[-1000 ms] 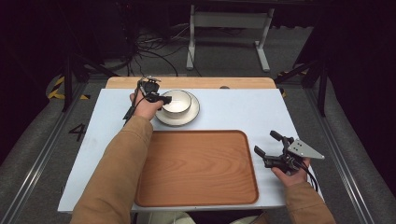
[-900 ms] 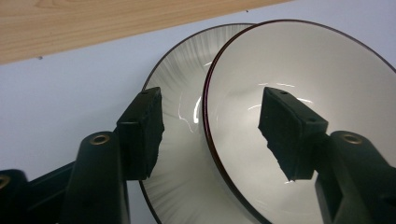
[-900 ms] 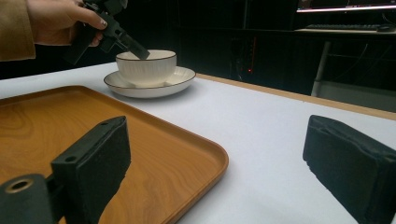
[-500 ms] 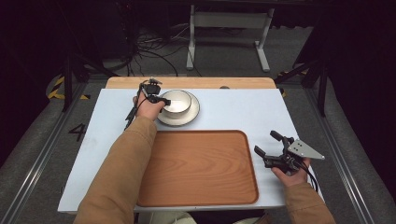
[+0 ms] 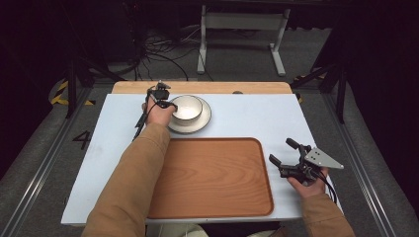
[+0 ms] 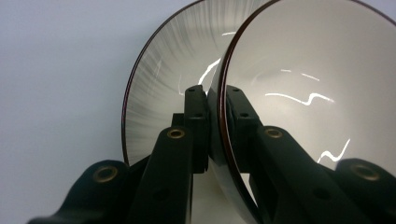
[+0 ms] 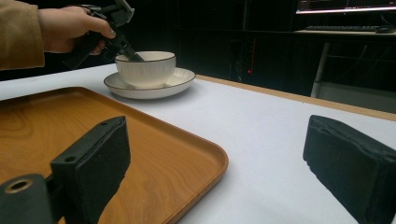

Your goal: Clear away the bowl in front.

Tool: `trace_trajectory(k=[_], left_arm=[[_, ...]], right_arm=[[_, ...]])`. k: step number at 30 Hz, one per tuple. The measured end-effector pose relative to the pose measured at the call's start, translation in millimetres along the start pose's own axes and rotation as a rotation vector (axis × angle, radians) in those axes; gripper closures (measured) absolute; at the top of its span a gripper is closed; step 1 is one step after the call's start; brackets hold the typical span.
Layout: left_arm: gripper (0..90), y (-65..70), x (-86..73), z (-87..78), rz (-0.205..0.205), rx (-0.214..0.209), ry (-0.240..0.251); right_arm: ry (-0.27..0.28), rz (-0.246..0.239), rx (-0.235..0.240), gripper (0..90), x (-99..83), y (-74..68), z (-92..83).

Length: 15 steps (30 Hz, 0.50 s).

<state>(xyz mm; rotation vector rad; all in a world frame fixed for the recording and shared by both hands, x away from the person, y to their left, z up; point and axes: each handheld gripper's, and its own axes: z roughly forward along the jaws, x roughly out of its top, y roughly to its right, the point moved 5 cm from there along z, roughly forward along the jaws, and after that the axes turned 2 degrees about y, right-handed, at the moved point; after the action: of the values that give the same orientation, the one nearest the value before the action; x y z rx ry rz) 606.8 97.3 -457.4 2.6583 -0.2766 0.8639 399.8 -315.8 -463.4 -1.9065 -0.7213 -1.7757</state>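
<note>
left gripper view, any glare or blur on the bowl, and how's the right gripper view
Left gripper view: white streaks of glare inside the glossy white ceramic bowl and on the white plate; black jaws soft, close to the lens. Right gripper view: its black foam pads blurred, wooden tray sharp, background dark.

Both arms wear long tan sleeves (image 5: 129, 182) reaching to the wrists. The left tongs (image 6: 215, 109) are matte black, with angular link arms set with brass-coloured rivets and small dark screws on the flat pads, and a black cable trails from them. The right tongs (image 5: 285, 157) are black too, with thick, rough-textured block pads (image 7: 100, 142) and a grey three-cornered plate (image 5: 322, 159) on top.
</note>
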Motion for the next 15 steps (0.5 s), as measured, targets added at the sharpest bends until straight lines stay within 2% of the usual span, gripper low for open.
trace_trajectory(k=[2,5,15], left_arm=[[81.9,1.4,0.0,0.3,-0.001,0.011,0.004],[82.2,1.8,-0.1,0.4,-0.01,0.009,0.006],[82.6,3.3,-0.3,-0.8,-0.005,0.016,0.012]], right_arm=[[0.001,0.002,0.0,8.0,0.0,0.2,-0.1],[0.003,0.004,0.001,7.9,0.1,0.4,-0.1],[0.003,0.004,0.002,8.0,0.1,0.2,0.0]])
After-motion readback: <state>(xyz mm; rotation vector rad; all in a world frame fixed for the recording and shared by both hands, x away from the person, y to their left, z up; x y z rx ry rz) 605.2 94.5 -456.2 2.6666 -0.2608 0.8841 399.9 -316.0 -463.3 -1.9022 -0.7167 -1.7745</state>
